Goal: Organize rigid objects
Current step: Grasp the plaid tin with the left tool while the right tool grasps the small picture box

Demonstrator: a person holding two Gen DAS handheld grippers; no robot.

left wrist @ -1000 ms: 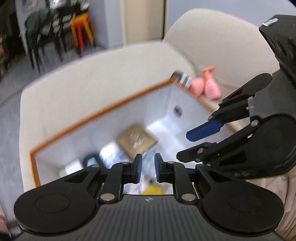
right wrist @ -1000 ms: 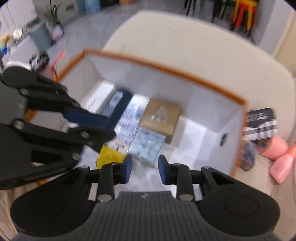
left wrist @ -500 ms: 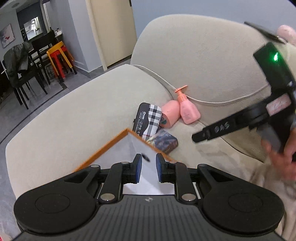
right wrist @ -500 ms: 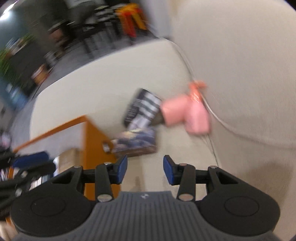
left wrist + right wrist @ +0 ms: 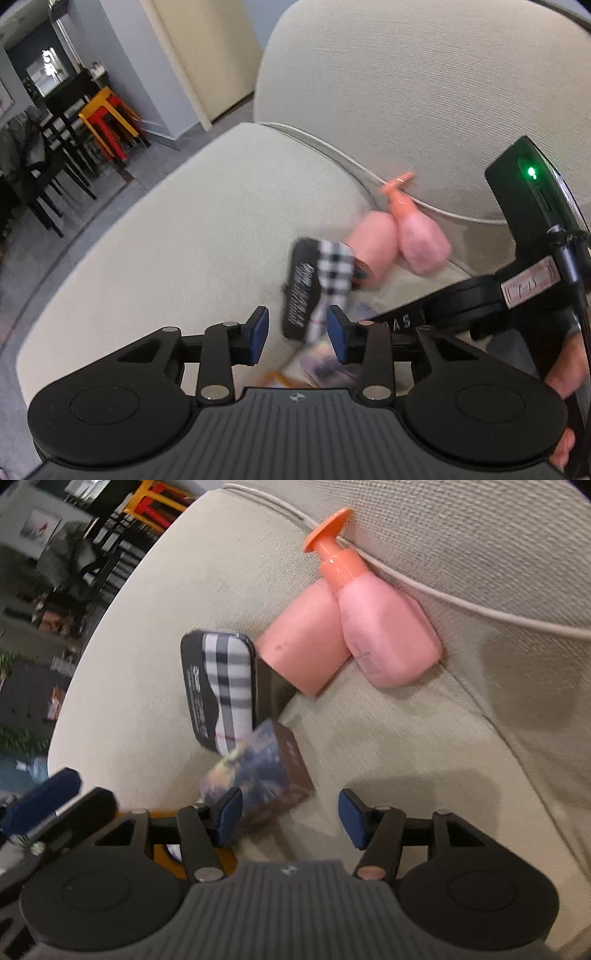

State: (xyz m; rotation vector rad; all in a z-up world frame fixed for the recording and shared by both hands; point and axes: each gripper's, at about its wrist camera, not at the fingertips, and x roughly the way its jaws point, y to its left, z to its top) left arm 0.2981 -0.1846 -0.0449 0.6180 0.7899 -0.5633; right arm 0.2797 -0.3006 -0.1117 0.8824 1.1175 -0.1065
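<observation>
My two grippers over the things on the sofa

My left gripper (image 5: 297,334) is spread wide and holds nothing, and so is my right gripper (image 5: 290,821). The checked tin (image 5: 219,686) lies flat on the sofa seat (image 5: 388,746). The pink pump bottle (image 5: 380,627) and a pink tube (image 5: 306,646) touch each other just behind the tin. A small dark box (image 5: 262,775) leans on the tin's near end, by my right gripper's left finger

beige sofa (image 5: 192,236), stacked stools (image 5: 107,125), dark chairs (image 5: 44,173)
</observation>
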